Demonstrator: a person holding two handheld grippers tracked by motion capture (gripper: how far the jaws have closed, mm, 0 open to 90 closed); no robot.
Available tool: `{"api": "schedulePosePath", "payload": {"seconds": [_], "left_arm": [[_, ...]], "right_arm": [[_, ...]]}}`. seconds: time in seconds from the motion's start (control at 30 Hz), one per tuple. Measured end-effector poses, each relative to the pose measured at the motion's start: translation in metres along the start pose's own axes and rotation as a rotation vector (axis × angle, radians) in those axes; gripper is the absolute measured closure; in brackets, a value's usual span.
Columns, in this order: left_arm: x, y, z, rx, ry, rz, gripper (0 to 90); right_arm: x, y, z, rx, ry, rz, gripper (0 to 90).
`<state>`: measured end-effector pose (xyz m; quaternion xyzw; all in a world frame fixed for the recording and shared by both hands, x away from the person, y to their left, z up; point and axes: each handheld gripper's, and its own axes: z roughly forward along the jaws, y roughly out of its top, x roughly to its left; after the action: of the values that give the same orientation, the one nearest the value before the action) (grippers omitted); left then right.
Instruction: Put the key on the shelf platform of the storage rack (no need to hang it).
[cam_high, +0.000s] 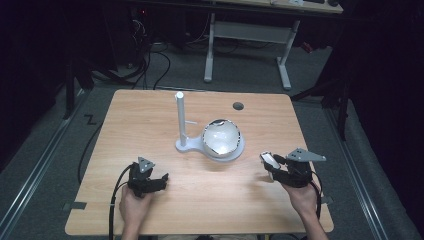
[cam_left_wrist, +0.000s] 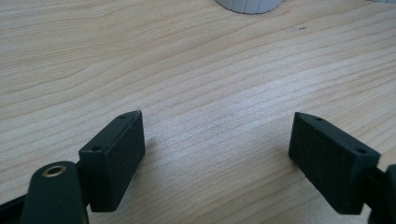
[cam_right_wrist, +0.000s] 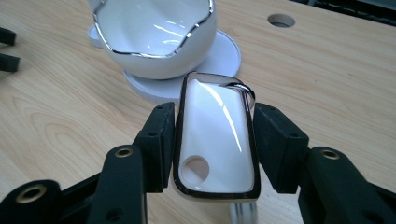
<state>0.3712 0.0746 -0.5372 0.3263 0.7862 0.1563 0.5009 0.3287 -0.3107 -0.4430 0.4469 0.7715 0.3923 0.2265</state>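
A white stand with a round base (cam_high: 235, 152) and an upright post (cam_high: 180, 117) sits mid-table. On its base rests a glossy white egg-shaped bowl with a silver rim (cam_high: 221, 138) (cam_right_wrist: 154, 42). My right gripper (cam_high: 274, 167) (cam_right_wrist: 215, 135) is shut on a white oblong piece with a chrome edge and a round hole (cam_right_wrist: 215, 140), held just right of the stand above the table. My left gripper (cam_high: 159, 180) (cam_left_wrist: 217, 154) rests low at the front left, jaws wide apart over bare wood, open with nothing between them.
The wooden table (cam_high: 150, 115) has a round grommet hole (cam_high: 238, 105) at the back right. Cables and a white desk frame (cam_high: 247, 45) stand on the floor behind. A black cable trails from the left gripper off the front edge.
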Motion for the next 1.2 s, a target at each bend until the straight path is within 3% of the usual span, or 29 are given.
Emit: {"api": "schedulePosePath", "payload": {"seconds": [0.8, 1.2], "left_arm": [[0.0, 0.0, 0.0, -0.001, 0.004, -0.008, 18.7], [-0.001, 0.0, 0.0, -0.001, 0.004, -0.011, 18.7]], "right_arm": [[0.022, 0.049, 0.002, -0.038, 0.115, -0.063, 51.1], [0.036, 0.08, 0.005, -0.063, 0.17, -0.116, 51.1]]}}
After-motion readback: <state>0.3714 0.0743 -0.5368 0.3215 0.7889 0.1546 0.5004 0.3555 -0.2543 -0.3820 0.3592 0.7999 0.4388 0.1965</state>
